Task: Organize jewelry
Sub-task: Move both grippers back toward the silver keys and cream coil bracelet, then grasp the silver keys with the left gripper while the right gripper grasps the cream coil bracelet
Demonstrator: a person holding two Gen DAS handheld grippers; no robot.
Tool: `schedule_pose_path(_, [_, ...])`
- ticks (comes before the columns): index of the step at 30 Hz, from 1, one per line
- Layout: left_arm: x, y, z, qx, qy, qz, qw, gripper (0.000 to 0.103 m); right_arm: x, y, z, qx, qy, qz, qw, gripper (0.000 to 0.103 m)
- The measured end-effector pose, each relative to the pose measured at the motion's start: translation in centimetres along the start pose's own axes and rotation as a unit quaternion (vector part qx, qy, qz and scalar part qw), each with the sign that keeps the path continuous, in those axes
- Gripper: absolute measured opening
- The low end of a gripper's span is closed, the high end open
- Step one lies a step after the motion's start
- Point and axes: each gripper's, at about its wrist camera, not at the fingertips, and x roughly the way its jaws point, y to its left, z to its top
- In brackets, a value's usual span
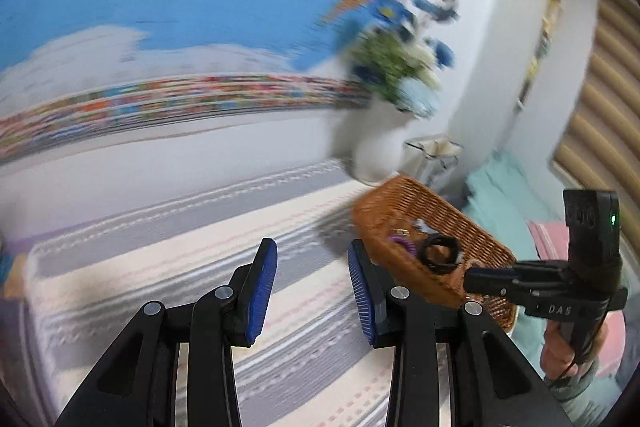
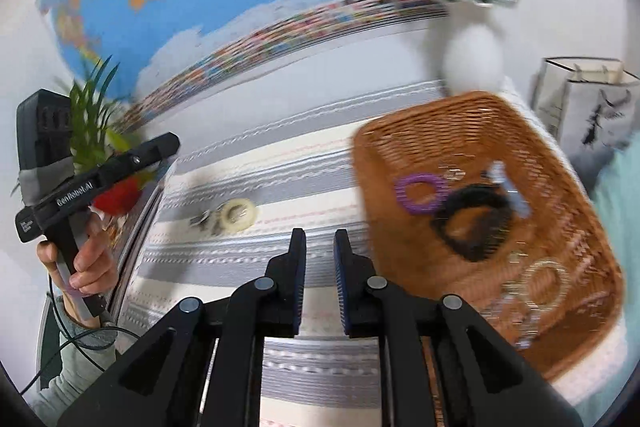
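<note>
Right wrist view shows your right gripper (image 2: 320, 255) hanging above the striped cloth (image 2: 280, 187) with its fingers only a narrow gap apart and nothing between them. It sits just left of the wicker basket (image 2: 560, 155), so you look ready either to reach in or to go for what remains outside. The basket already holds a purple coil ring (image 2: 420, 193), a black band (image 2: 472, 219), a pale blue piece (image 2: 506, 187) and a clear beaded bracelet (image 2: 546, 285); they lie loose on its floor, which suits a collecting bin. Outside it, on the cloth, a cream ring (image 2: 239, 213) lies beside a small dark trinket (image 2: 206, 221), too blurred to name. Those two are probably what is left.

Left wrist view has your left gripper (image 1: 312, 267) spread wide and empty over bare cloth. The cloth between the two tools gives you open room. Mind the basket's near rim, which stands right beside your right gripper. The white vase (image 2: 474, 61) stands just behind the basket and could tip if knocked. A magazine edge (image 2: 140, 223) borders the cloth on the left, near the loose pieces.
</note>
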Motion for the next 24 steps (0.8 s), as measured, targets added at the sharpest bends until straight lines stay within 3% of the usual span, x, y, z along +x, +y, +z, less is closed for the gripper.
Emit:
schedule_pose_path(2, [-1.0,1.8,-0.8,-0.016,0.001,0.016,0.9997,0.038,1.1,1.9,0.0,-0.018,0.009,0.004,1.000,0.028])
schedule_pose_path(8, [-0.4,5.8,-3.2,-0.043,0.028,0.073,0.9960,0.037,5.4,5.9,0.3,-0.052,0.037,0.009,0.998,0.028])
schedule_pose_path(15, [0.8,11.5,-5.5,-0.107,0.044,0.079,0.9902,0.037,10.6,7.2,0.7,-0.063,0.071,0.016,0.995,0.028])
schedule_pose_path(24, [2.9,14.2,-7.2,-0.148,0.049,0.081,0.9844,0.037,17.8,7.8,2.3,-0.070,0.089,0.030,0.993,0.028])
